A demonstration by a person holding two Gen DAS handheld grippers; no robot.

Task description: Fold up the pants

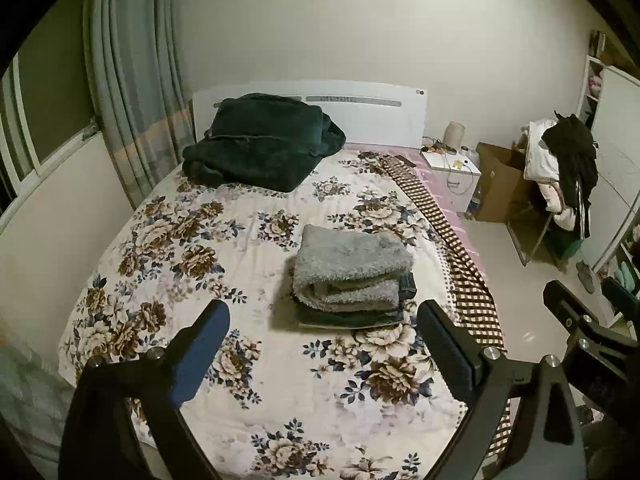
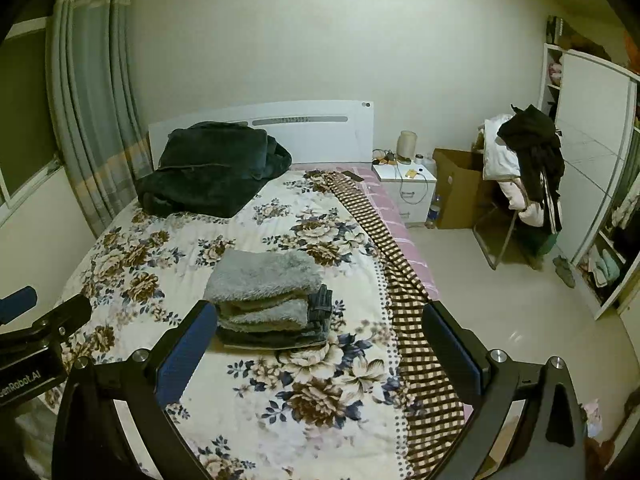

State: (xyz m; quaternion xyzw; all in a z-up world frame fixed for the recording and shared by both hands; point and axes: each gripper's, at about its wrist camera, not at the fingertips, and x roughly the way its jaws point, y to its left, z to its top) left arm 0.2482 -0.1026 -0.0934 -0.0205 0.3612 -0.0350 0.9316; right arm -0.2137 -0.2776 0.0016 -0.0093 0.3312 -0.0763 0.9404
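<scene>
I'm in a home bedroom: a bed (image 1: 168, 264) with a flowered cover fills the middle, its white headboard (image 1: 372, 120) against the wall, curtains (image 1: 132, 92) at upper left, a nightstand (image 1: 454, 172) and wardrobe (image 2: 592, 152) at right.

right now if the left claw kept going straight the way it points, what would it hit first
Most likely the folded stack: the left claw is open and empty, aimed down at the fuzzy grey pants lying on darker folded clothes on the floral bedspread. Depth is unclear, so it might touch the bedspread just short of them.
</scene>
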